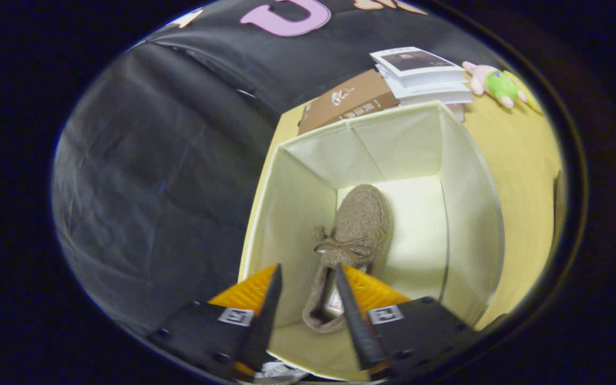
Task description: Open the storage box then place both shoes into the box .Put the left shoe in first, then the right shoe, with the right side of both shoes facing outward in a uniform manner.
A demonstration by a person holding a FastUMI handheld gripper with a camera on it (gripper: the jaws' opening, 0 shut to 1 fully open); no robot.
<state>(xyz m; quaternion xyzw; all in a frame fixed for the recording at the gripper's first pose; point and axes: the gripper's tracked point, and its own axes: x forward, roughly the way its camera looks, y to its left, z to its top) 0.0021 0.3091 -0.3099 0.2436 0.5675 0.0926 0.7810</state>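
Shoe (359,224) one lies on the floor of the open storage box (468,176), toe pointing to 12 o'clock away from you and heel toward 6 o'clock, bow on top. Your gripper (308,291) hangs over the near wall of the box with its fingers spread; the shoe's heel opening shows between them, the right finger over its rim, but neither finger presses on the shoe as far as you can tell. Judging by that, this looks like the release of the first shoe: keep the fingers apart and lift straight up so a tip does not snag the collar and drag the shoe round. It lies nearer the left wall, leaving free floor at 3 o'clock for the second shoe.

The box stands on a yellow table (522,160). Beyond it at 12 o'clock lie a brown carton (348,101) and a stack of booklets (425,75), with a plush toy (498,85) at 1 o'clock. Black cloth closes the booth on the left.
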